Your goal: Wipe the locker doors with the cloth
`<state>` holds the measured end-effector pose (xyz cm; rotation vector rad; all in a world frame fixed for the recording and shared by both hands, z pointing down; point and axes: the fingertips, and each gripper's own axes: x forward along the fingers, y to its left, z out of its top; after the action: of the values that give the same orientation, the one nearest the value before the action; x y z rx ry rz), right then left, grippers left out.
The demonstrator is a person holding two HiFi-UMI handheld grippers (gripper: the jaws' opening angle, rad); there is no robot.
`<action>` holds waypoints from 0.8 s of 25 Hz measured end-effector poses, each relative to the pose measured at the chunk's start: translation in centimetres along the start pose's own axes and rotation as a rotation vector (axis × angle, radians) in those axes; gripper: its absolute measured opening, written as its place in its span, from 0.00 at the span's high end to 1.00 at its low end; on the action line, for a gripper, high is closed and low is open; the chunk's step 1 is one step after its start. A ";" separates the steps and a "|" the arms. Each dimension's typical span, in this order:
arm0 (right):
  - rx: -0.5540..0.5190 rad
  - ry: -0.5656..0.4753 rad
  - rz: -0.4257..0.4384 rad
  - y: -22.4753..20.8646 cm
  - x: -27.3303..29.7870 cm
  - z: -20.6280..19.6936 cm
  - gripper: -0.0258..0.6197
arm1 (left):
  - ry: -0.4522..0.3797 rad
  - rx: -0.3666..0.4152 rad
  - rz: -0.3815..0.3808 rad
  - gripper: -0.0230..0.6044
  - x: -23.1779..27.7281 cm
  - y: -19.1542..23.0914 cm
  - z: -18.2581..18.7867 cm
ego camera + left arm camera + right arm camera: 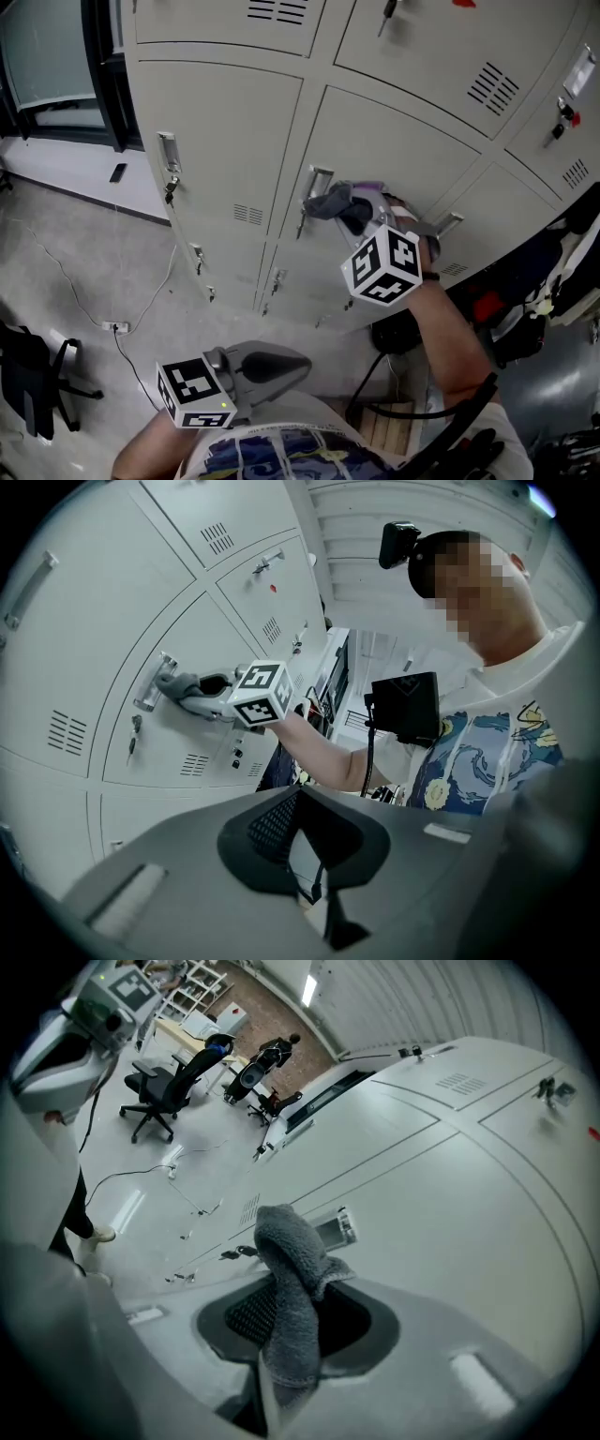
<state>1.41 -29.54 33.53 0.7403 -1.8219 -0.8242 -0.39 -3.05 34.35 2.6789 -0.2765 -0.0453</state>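
A grey cloth (334,201) is pressed against a pale grey locker door (394,150), right beside that door's metal handle (317,180). My right gripper (362,210) is shut on the cloth, its marker cube just below. In the right gripper view the cloth (289,1283) stands up from between the jaws, with the handle (336,1229) close behind it. My left gripper (281,362) hangs low near my body, away from the lockers, shut and empty. The left gripper view looks over its jaws (314,878) at the cloth (178,681) on the door.
Neighbouring locker doors have keys hanging in their locks (171,190). A cable and power strip (114,326) lie on the floor at left, near a black chair (33,384). Dark bags (525,300) are piled at the lockers' right end.
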 end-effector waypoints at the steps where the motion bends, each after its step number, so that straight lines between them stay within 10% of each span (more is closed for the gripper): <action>1: 0.000 0.005 0.017 0.8 0.5 -0.3 0.79 | 0.000 0.000 -0.001 0.96 0.0 0.0 0.0; 20: -0.026 0.094 0.251 15.6 10.3 -5.7 0.79 | 0.002 -0.004 0.027 0.96 0.3 0.4 0.0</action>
<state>1.14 -29.70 53.10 0.5116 -1.7726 -0.6376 -0.13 -3.45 34.55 2.6706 -0.3114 -0.0353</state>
